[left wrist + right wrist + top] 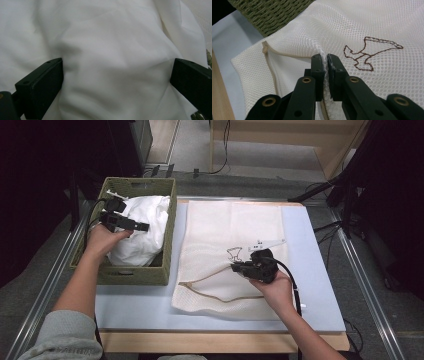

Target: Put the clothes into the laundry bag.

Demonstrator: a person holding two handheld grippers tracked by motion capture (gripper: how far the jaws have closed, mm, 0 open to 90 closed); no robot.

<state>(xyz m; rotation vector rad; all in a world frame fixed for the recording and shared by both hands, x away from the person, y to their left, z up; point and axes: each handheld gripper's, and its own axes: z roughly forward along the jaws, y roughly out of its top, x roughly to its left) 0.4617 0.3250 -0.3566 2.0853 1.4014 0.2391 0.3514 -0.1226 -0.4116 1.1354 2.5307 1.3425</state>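
Observation:
A white mesh laundry bag (232, 235) lies flat on the light blue table top, with a brown embroidered figure (372, 53) and a beige trimmed opening (210, 290) toward the front. My right gripper (236, 267) is shut on a pinched fold of the mesh bag (287, 40) by that opening. White cloth (142, 227) is bundled in a green woven basket (165, 185) at the left. My left gripper (142, 226) reaches over the basket with its jaws wide open, and the white cloth (112, 57) bulges between its fingers (41, 87) without being pinched.
The basket's woven wall (277, 15) stands just left of the mesh bag. A wooden table edge (220, 340) runs along the front. Metal rails flank the table on both sides, and cables and a stand's legs (330, 185) lie on the floor at the back right.

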